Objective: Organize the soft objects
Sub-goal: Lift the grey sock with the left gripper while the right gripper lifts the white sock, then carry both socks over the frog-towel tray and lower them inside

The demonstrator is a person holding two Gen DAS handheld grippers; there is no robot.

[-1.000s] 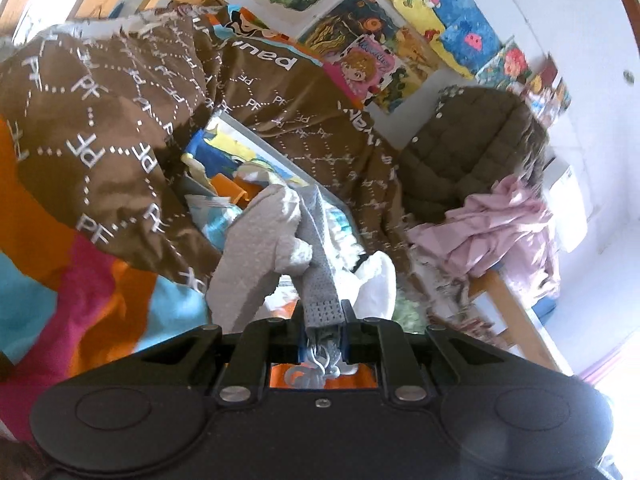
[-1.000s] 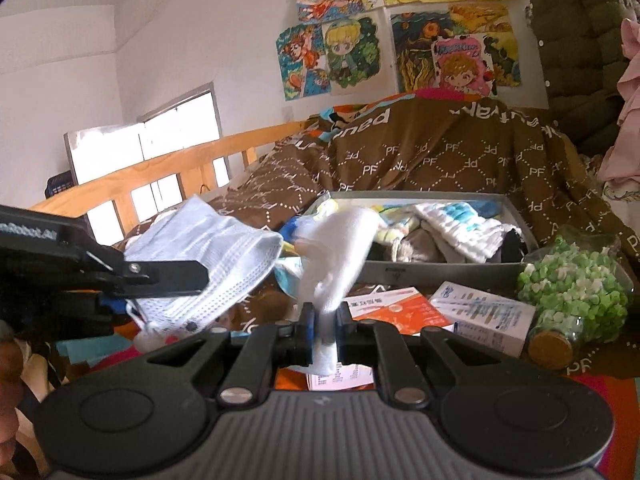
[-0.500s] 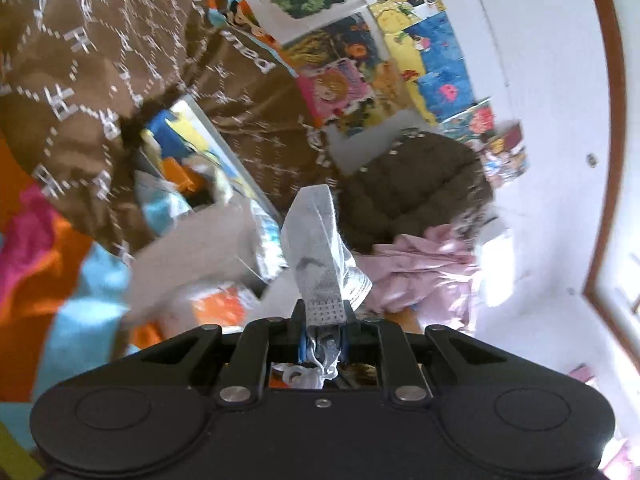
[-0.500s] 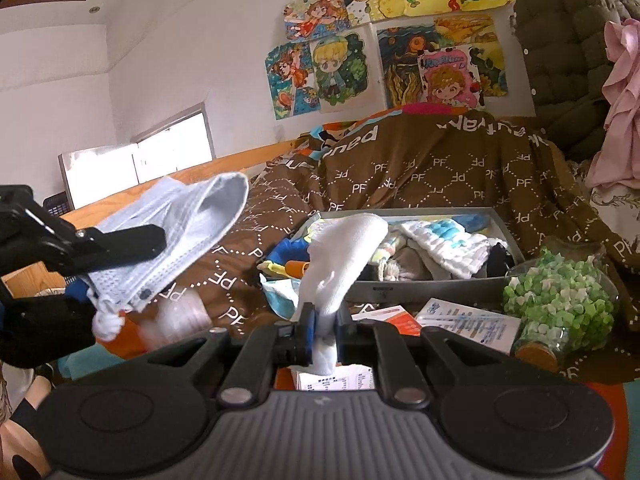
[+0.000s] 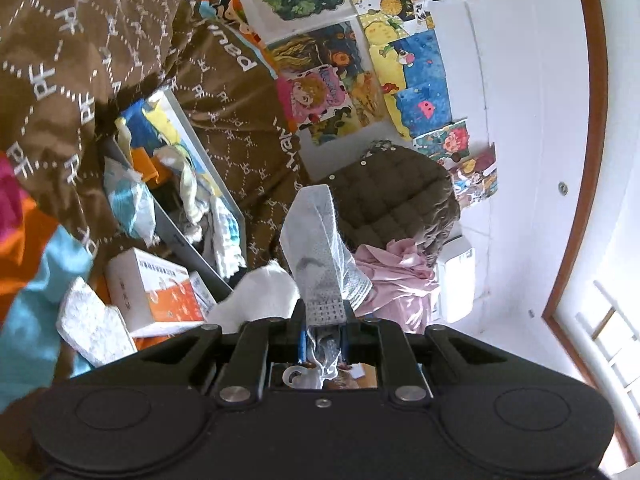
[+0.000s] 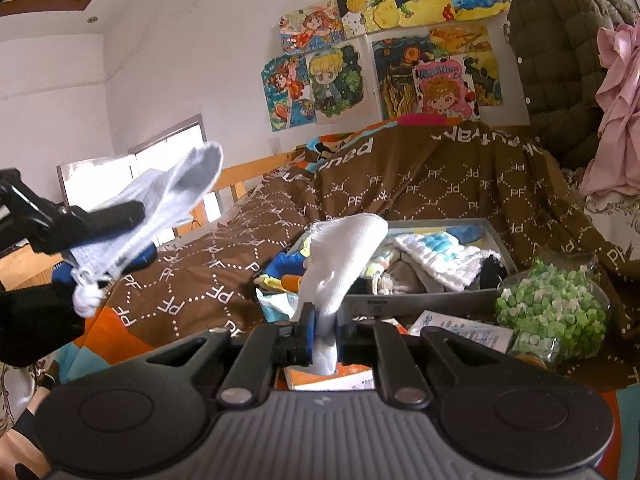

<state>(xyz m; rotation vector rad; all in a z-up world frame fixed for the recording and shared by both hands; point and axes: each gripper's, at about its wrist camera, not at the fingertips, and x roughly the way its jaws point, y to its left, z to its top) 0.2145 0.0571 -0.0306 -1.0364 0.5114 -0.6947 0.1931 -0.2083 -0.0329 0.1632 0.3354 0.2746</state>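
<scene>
The left gripper (image 5: 323, 322) is clamping a gray sock (image 5: 316, 252), and the right gripper (image 6: 323, 330) is clamping a white cloth (image 6: 344, 256) — both are full.

1 second ago the sock was hanging low, right beside the cloth. Now the left gripper is swinging it up and away, and in the right view the sock (image 6: 160, 204) is flying high at the left, well apart from the cloth. So the 2 soft things are being pulled apart, each in its own gripper. The cloth is staying almost where it was, standing up from the right gripper, in front of the gray tray (image 6: 420, 302).

The tray (image 5: 180, 240) is sitting on the brown blanket (image 6: 440, 184), and it is already holding soft things like a white-and-blue towel (image 6: 436, 256). A box (image 5: 156, 292) is lying just beside the tray's near edge, and a jar (image 6: 552, 308) of green bits is standing near its right corner. Another white cloth (image 5: 96, 328) is lying near the blanket's edge.

I am guessing the sorting is in the middle. Next, each soft thing is likely going into the tray, 1 at a time. The sock is floppy and swinging, so it could snag on the tray's edge.
</scene>
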